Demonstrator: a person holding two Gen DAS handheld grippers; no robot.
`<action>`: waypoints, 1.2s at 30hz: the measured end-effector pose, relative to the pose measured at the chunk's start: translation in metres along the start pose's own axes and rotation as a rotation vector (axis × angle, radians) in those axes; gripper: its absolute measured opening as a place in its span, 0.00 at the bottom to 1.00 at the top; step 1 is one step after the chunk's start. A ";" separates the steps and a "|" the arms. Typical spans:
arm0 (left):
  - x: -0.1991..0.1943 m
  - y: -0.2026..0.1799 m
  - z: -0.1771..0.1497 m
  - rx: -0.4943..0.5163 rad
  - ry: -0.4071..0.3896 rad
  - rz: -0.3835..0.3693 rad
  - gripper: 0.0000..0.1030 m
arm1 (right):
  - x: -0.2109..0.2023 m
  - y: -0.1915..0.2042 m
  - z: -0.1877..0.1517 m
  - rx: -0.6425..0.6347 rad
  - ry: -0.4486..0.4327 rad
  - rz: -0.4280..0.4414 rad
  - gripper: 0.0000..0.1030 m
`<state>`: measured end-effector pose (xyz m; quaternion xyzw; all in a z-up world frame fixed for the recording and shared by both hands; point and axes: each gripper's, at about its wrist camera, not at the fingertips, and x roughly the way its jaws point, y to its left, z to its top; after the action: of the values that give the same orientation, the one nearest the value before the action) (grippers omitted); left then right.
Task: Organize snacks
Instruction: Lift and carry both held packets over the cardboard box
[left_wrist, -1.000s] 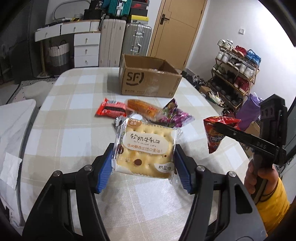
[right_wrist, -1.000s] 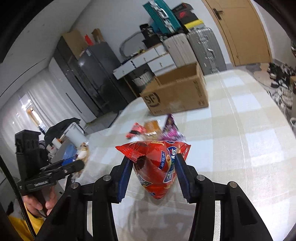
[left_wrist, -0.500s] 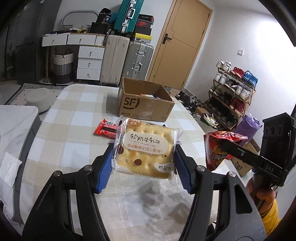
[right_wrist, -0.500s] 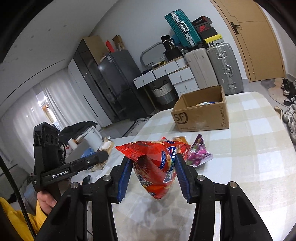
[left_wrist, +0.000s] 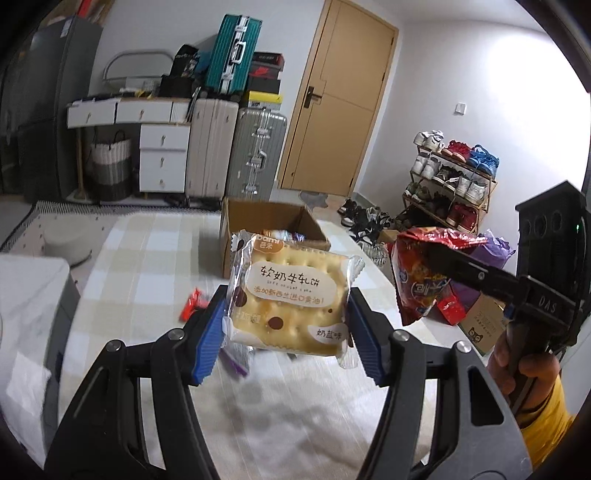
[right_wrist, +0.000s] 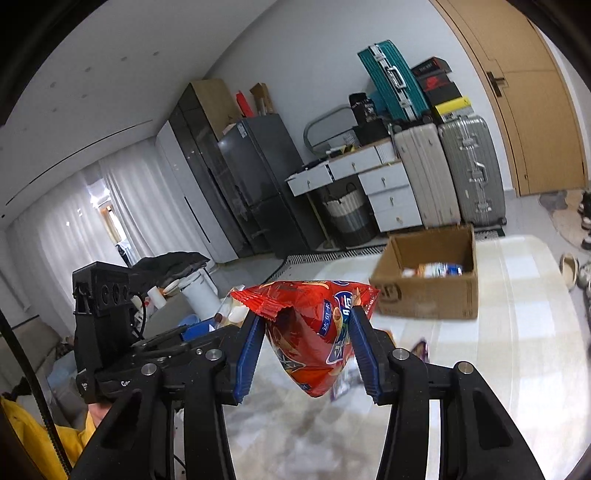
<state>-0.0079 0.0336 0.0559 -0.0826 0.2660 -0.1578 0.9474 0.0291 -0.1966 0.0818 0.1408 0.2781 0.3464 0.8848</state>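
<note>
Clamping the cracker packet (left_wrist: 291, 299) by its side edges, the left hand-held gripper (left_wrist: 288, 325) holds it flat above the counter (left_wrist: 122, 258), short of the cardboard box (left_wrist: 266, 225), probably for dropping in. From the right wrist, the right hand-held gripper (right_wrist: 304, 350) pinches the red chip bag (right_wrist: 310, 332) near its top so it hangs free, with the box (right_wrist: 428, 291) ahead.

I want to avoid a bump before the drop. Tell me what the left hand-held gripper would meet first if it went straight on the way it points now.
Most likely the open cardboard box: it sits right behind the cracker packet clamped in the left hand-held gripper. Depth is unclear; the checked tablecloth before it could come first.
</note>
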 end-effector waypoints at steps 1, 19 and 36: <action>-0.001 0.000 0.006 0.005 -0.003 -0.007 0.58 | 0.002 0.001 0.007 -0.008 -0.003 0.001 0.46; 0.092 0.016 0.166 0.014 0.030 0.040 0.58 | 0.092 -0.049 0.190 -0.051 -0.005 -0.048 0.46; 0.333 0.032 0.178 -0.015 0.325 0.076 0.58 | 0.223 -0.211 0.167 0.114 0.239 -0.196 0.46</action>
<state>0.3638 -0.0378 0.0395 -0.0528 0.4197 -0.1310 0.8966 0.3755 -0.2045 0.0354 0.1207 0.4128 0.2564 0.8656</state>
